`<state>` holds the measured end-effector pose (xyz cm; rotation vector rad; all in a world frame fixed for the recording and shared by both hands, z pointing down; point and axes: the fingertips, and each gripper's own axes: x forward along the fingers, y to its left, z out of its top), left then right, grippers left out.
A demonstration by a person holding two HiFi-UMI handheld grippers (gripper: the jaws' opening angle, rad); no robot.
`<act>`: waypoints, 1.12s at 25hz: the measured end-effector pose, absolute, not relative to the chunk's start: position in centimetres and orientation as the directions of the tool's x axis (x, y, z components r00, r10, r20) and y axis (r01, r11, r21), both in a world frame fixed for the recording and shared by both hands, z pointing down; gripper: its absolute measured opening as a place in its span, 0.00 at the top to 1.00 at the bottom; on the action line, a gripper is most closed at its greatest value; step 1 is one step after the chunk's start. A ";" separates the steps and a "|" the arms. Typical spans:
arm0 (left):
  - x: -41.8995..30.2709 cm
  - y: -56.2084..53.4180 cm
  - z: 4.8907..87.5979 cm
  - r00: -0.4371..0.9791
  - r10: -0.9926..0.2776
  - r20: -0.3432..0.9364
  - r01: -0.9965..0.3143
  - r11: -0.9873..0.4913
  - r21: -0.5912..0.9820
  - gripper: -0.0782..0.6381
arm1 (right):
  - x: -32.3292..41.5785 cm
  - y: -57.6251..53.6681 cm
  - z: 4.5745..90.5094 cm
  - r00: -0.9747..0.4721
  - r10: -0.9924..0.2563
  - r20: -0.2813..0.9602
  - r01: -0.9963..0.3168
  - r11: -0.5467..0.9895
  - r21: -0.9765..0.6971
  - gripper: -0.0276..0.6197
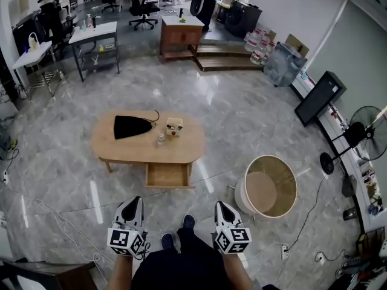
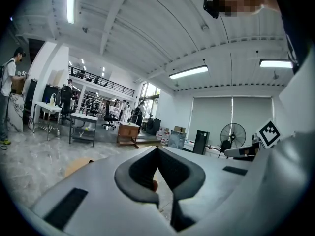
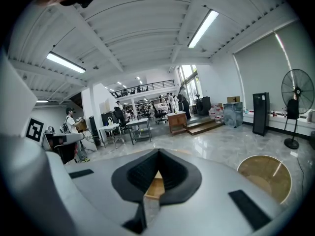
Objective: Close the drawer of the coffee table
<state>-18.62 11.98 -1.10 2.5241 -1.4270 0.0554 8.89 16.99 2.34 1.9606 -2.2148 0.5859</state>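
Observation:
The oval wooden coffee table (image 1: pixel 181 150) stands on the marble floor in the middle of the head view. Its drawer (image 1: pixel 168 175) is pulled out toward me and looks empty. A black bag (image 1: pixel 130 126), a small bottle (image 1: pixel 161 139) and a small box (image 1: pixel 174 126) lie on the tabletop. My left gripper (image 1: pixel 138 200) and right gripper (image 1: pixel 219 205) hover low in that view, well short of the drawer, both shut on nothing. Through the right gripper (image 3: pixel 158 152), a bit of the drawer (image 3: pixel 153 188) shows. The left gripper (image 2: pixel 157 149) points past the table edge (image 2: pixel 76 166).
A round wooden tub (image 1: pixel 266 187) stands right of the table. Cables and a power strip (image 1: pixel 284 252) lie on the floor near my feet (image 1: pixel 188 222). A standing fan (image 1: pixel 363 135) and a black panel (image 1: pixel 319 96) are by the right wall. Desks (image 1: pixel 94 41) and a wooden cabinet (image 1: pixel 180 36) stand far back.

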 end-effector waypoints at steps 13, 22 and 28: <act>-14.7 6.6 -0.9 0.487 -0.863 0.138 -0.868 -0.461 0.184 0.86 | 12.6 10.1 2.6 -0.198 -0.926 0.322 -0.968 0.133 -0.213 0.92; -11.9 1.3 -0.6 0.400 -0.906 0.138 -0.911 -0.376 0.169 0.86 | 15.6 2.4 3.4 -0.275 -0.902 0.333 -0.954 0.214 -0.209 0.92; -10.0 -0.9 -0.4 0.360 -0.920 0.154 -0.927 -0.335 0.167 0.86 | 16.9 -0.8 3.8 -0.331 -0.882 0.335 -0.937 0.266 -0.225 0.92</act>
